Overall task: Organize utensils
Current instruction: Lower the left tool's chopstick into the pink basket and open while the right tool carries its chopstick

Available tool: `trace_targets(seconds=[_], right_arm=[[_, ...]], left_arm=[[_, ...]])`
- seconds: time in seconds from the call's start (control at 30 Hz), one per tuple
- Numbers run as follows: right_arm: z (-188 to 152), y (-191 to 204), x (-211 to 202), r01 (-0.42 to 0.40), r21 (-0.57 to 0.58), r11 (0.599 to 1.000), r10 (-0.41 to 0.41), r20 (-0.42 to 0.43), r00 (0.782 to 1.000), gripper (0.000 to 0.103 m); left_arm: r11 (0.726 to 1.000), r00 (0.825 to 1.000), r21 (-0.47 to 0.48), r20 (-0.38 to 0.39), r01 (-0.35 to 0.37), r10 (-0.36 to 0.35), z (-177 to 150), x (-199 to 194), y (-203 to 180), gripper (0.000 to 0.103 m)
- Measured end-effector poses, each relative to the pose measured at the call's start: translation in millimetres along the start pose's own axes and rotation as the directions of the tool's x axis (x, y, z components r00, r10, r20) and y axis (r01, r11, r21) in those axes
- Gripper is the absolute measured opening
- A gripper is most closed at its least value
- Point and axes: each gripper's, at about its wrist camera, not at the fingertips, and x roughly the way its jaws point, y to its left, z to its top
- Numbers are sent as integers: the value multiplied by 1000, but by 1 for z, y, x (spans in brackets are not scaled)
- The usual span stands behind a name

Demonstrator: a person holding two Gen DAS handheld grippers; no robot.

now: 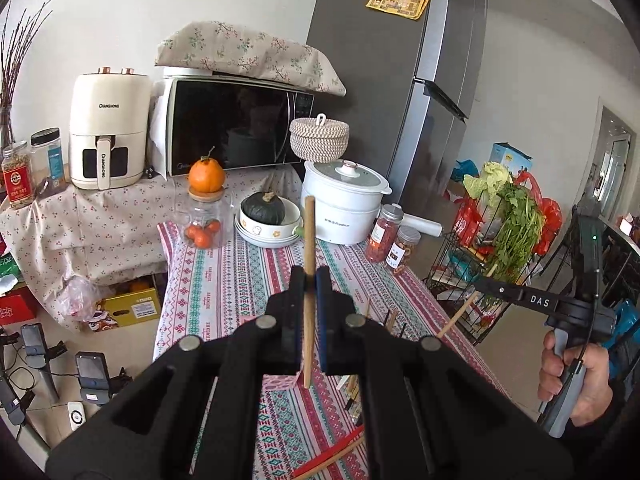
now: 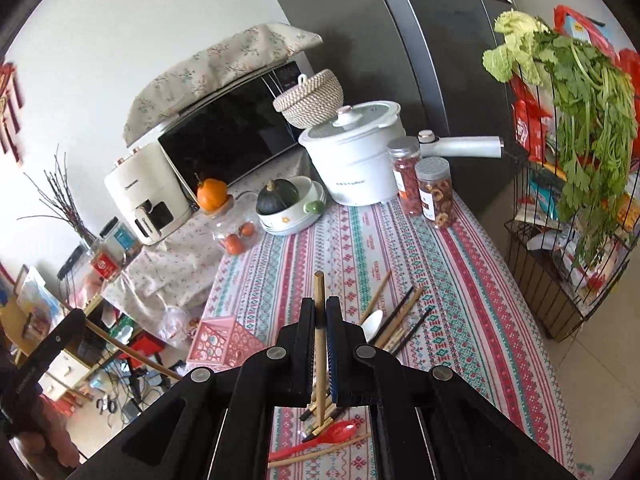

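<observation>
My left gripper [image 1: 310, 280] is shut on a wooden chopstick [image 1: 309, 240] and holds it upright above the patterned tablecloth [image 1: 240, 280]. My right gripper [image 2: 320, 308] is shut on another wooden chopstick [image 2: 319, 292], also upright. The right gripper also shows in the left wrist view [image 1: 480, 286], with its chopstick [image 1: 458, 316] slanting down. A pink holder [image 2: 224, 340] stands at the table's left edge. On the cloth lie several loose chopsticks [image 2: 400, 316], a white spoon [image 2: 372, 326] and a red spoon [image 2: 320, 438].
At the far end of the table stand a white cooker [image 2: 356, 152], two spice jars [image 2: 434, 192], a bowl stack with a dark squash [image 2: 280, 200] and a glass jar topped by an orange [image 2: 214, 196]. A wire rack of greens [image 2: 572, 160] stands to the right.
</observation>
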Motion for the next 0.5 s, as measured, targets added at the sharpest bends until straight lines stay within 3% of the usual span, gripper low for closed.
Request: trace_targets(seconds=[0.3,0.5], right_arm=[[25,39,-12,-55,-56,997,59,75,995,5],[41,60,-10,-105,-66,992,111,92,989,5]], left_arm=[[999,995,-26,85,-41,43,18,10,15,6],[997,995,11,65,-70,69,19,30,19,6]])
